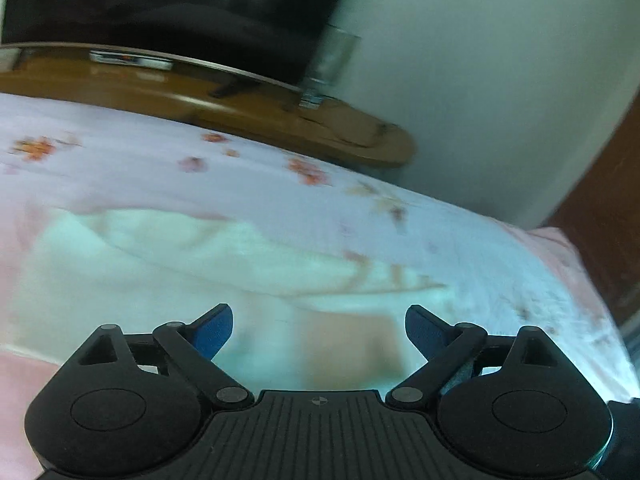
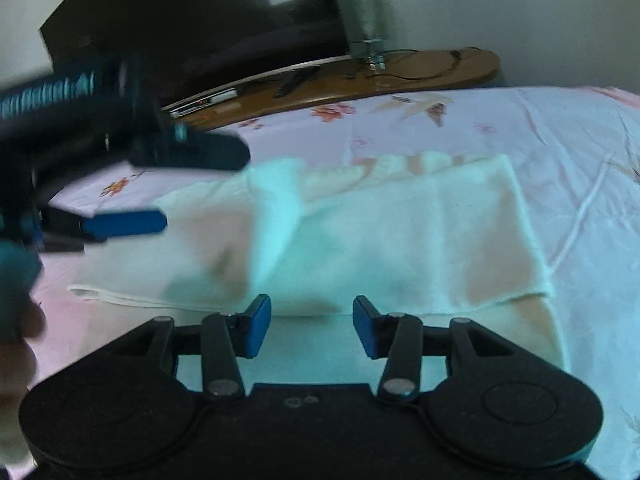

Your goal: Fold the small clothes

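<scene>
Folding a small pale cloth [image 2: 400, 232] on the bed [image 2: 560, 140], with both tools open and holding nothing.

The cloth is lying partly folded on the flowered bedsheet [image 1: 280, 168], one layer doubled over another and its edges not quite meeting. The left tool [image 1: 319, 330] is standing with its jaws spread wide above the cloth, empty. The right tool [image 2: 312, 326] is hovering at the near edge, its jaws about half apart and not pressing on the fabric. I think the loose upper layer could slide or open again if a tool is catching only one layer, because the fabric looks soft and thin; a careless pinch could also be taking the bedsheet together with the cloth.
</scene>
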Motion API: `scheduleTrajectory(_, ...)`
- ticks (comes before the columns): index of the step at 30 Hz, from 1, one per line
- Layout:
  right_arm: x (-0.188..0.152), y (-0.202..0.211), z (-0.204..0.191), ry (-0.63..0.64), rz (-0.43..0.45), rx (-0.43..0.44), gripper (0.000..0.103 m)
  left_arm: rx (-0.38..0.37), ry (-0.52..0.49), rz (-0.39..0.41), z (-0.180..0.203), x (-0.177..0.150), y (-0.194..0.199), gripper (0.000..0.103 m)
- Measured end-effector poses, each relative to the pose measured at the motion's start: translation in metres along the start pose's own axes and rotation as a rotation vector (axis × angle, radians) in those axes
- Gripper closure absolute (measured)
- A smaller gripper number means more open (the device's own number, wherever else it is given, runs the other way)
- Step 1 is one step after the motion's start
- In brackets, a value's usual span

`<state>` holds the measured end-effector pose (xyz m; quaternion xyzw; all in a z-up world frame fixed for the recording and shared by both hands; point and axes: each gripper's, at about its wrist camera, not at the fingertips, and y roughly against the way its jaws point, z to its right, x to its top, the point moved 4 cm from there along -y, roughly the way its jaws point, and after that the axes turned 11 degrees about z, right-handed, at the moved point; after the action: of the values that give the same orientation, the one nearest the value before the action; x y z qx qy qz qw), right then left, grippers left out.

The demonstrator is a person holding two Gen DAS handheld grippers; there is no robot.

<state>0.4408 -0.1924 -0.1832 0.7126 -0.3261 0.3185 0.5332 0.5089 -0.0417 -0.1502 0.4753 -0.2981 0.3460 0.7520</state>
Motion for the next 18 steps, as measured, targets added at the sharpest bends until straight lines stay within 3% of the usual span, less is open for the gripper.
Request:
scheduleTrajectory(3,0.002,-0.012,-0.008,-0.023,-0.016,0.027,0.055,0.098,0.026,0.010,-0.044,0.003,0.017,0.010)
scheduleTrajectory(7,0.006,-0.024,0.006,-0.162,-0.035,0.027,0.055,0.220,0.025,0.010,-0.095,-0.010,0.038,0.010)
scheduleTrajectory(9,0.008,-0.021,0.013,-0.195,-0.018,-0.014,0.058,0.255,0.010,0.007,-0.108,-0.020,0.044,0.010)
scheduleTrajectory(12,0.009,-0.008,0.017,-0.131,0.049,-0.105,0.053,0.302,-0.026,0.016,-0.119,-0.030,0.055,0.010)
scheduleTrajectory(14,0.007,-0.018,0.022,-0.112,0.005,-0.128,0.054,0.328,-0.024,0.021,-0.126,-0.034,0.060,0.010)
scheduleTrajectory(16,0.007,-0.025,0.021,-0.124,-0.005,-0.099,0.061,0.350,-0.011,0.024,-0.133,-0.036,0.063,0.010)
scheduleTrajectory(17,0.007,-0.026,0.016,-0.106,0.000,-0.089,0.070,0.357,-0.008,0.024,-0.135,-0.037,0.065,0.010)
scheduleTrajectory(18,0.006,-0.028,0.010,-0.081,-0.002,-0.075,0.087,0.363,-0.007,0.022,-0.138,-0.037,0.065,0.010)
